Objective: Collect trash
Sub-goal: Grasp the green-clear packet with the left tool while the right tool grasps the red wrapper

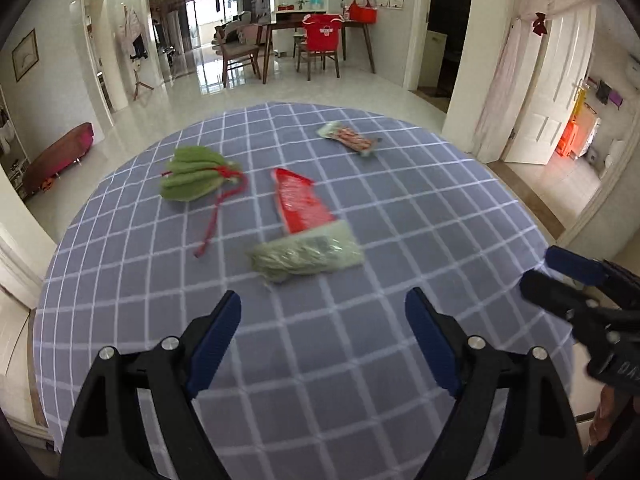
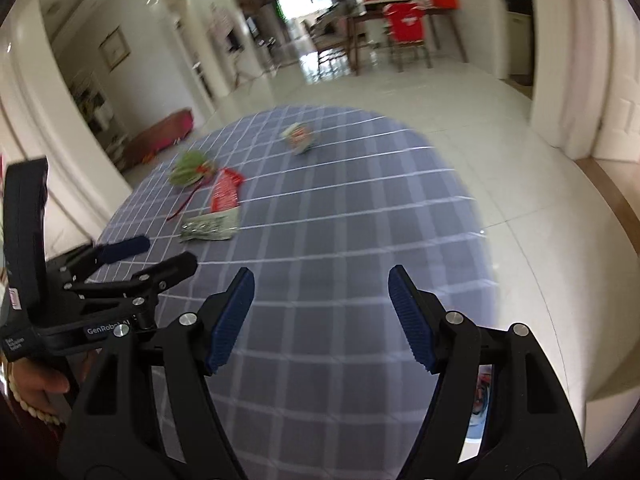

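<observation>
Wrappers uncollected: red packet (image 1: 302,200) | green-white packet (image 1: 308,256) | far striped wrapper (image 1: 349,139) | green drawstring pouch (image 1: 192,174) | left gripper (image 1: 323,316), right gripper (image 2: 322,292): both released, empty.

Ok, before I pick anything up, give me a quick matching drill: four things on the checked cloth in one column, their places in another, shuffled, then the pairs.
Things:
1. green pouch with red cord
2. red wrapper
3. pale green wrapper
4. small striped wrapper

Places (left wrist view):
A. farthest, toward the far right of the tablecloth
B. far left of the group
C. nearest the open left gripper
D. middle, just behind the pale green one

Pairs: 1-B, 2-D, 3-C, 4-A
</observation>
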